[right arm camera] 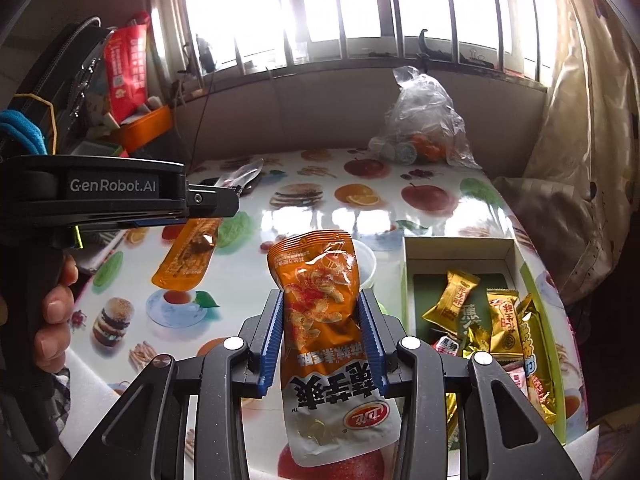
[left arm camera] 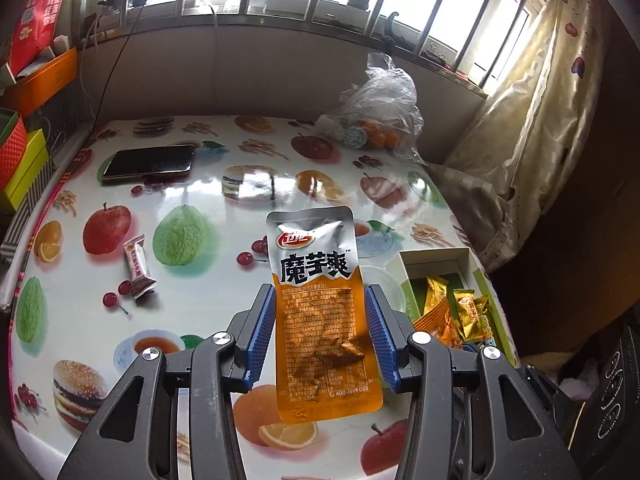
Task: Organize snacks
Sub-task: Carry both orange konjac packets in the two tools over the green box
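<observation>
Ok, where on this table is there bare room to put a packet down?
The broad stretch of table between the phone, the small wrapped bar and the plastic bag is free. The box at the right is crowded with gold candies, bare only along its far end.

Your worktop (left arm camera: 224, 300) carries a phone (left arm camera: 150, 163) at far left, a plastic bag (left arm camera: 380, 116) at the far edge, one wrapped snack (left arm camera: 138, 271) near left, and an open box (right arm camera: 460, 256) of sweets at right.
</observation>
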Motion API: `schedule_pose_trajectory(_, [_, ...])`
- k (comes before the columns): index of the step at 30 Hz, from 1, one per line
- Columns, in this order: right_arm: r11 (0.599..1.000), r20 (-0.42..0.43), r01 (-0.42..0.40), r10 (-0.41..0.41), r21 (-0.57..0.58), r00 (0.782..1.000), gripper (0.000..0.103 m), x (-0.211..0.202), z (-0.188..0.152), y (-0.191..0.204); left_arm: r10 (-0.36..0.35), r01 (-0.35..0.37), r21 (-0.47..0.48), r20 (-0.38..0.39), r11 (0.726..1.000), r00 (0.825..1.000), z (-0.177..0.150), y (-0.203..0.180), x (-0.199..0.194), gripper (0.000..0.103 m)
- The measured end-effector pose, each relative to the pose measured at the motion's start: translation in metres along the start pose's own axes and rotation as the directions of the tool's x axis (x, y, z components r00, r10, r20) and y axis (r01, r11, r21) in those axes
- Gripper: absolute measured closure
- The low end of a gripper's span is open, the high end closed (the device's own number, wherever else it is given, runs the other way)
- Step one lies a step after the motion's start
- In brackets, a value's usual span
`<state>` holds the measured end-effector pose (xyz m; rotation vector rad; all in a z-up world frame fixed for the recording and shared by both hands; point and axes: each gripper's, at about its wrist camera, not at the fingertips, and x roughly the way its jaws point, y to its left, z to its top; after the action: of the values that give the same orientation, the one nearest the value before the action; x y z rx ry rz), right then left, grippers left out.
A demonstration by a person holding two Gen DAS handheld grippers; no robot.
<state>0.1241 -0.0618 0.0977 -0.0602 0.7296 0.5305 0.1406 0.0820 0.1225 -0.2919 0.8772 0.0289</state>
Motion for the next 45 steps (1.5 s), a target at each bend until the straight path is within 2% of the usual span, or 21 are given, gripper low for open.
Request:
schedule_pose_trajectory(11, [0.994,-0.006,0.084,-0.083,0.064,0.996,0.067,-0.006,-0.003,-0.051,-0.052,0.056,0.071,-0.058,0.996,0.997,-0.001,-0.051,0.031,0.056])
schedule_pose_trajectory(22, [0.978,-0.049,0.151,-0.145,0.144,0.988,0.067,0.002,-0.012,-0.105,-0.095,0.110,0.102,-0.140,0.989,0.986,-0.010,-0.086,0.071,0.056])
schedule_pose_trajectory(33, [0.967,-0.084,0.179,-0.166,0.183,0.983,0.067,0.017,-0.018,-0.133,-0.111,0.132,0.118,-0.174,0.984,0.978,-0.014,-0.107,0.090,0.056])
schedule_pose_trajectory(35, [0.965,-0.088,0.183,-0.169,0.189,0.982,0.067,0.020,-0.018,-0.138,-0.096,0.120,0.136,-0.171,0.983,0.981,-0.016,-0.112,0.092,0.056])
schedule_pose_trajectory(45, [0.967,-0.103,0.173,-0.156,0.188,0.982,0.067,0.032,-0.018,-0.157,-0.100,0.136,0.178,-0.195,0.975,0.976,-0.033,-0.130,0.104,0.056])
